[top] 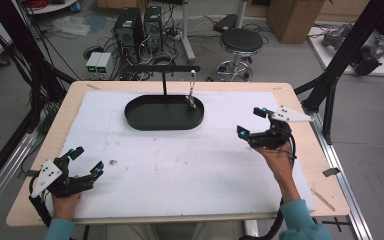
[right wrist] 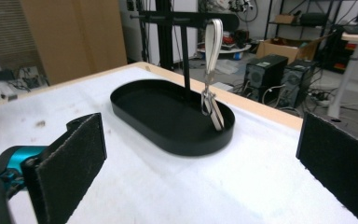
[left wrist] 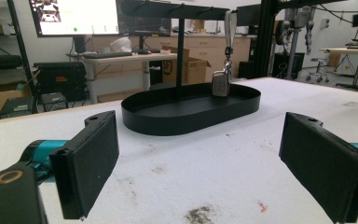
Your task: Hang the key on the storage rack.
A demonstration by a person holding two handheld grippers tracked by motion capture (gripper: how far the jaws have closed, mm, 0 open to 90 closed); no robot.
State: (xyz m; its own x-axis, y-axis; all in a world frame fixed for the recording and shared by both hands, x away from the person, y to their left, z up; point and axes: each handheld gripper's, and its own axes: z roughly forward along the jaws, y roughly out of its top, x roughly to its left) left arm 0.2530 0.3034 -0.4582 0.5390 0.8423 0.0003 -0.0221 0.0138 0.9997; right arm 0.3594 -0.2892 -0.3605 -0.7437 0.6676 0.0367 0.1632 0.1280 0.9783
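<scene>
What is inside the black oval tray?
A thin post stands in the tray. A key fob hangs from the bar, its lower end inside the rim. Whether it touches the floor cannot be told.

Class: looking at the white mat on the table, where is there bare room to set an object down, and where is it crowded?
Bare room: the wide stretch of white mat between the left gripper and right gripper, in front of the black oval tray. Crowded: the tray's right end, where the key fob on a strap hangs from the black T-shaped stand.

The small grey key fob hanging on a pale strap is too small to read – the black stand's crossbar hides the strap's top.
</scene>
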